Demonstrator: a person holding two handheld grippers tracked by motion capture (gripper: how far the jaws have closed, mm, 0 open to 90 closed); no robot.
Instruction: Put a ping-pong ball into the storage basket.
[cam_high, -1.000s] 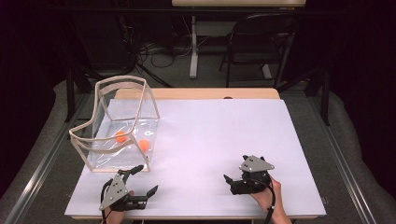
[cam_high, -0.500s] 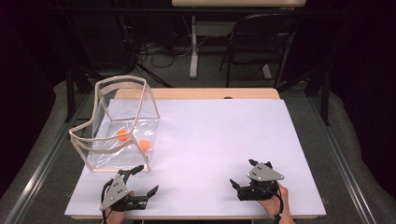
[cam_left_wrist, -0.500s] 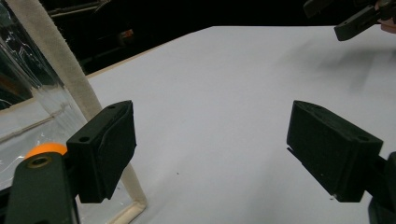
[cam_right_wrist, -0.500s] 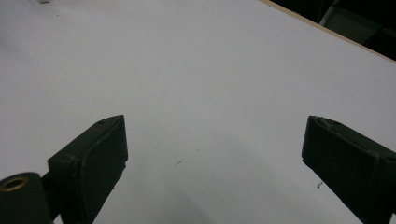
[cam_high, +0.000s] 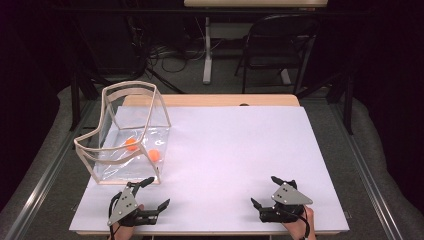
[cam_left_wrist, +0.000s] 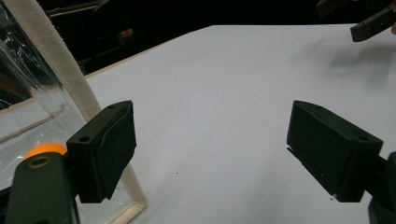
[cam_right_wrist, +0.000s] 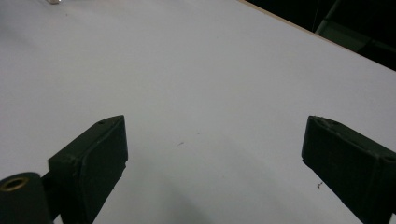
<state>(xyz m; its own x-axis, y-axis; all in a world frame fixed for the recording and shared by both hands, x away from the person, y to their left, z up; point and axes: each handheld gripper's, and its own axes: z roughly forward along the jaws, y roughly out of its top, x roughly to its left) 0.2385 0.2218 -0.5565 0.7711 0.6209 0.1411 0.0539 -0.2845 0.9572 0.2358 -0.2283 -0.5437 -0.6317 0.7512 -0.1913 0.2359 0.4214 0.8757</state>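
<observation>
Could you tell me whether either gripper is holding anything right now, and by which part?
Nothing is held: the left gripper and the right gripper both stand open over the bare white table.

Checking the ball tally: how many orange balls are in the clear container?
2. One orange ball lies toward the container's middle, the other orange ball nearer its right wall. Both rest on the floor of the clear container. Glare on the walls could hide another.

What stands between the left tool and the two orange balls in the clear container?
The clear plastic container's near wall stands between the left tool and the two orange balls. The balls rest inside on its floor; the top looks open, so reaching over the cream rim seems likelier.
</observation>
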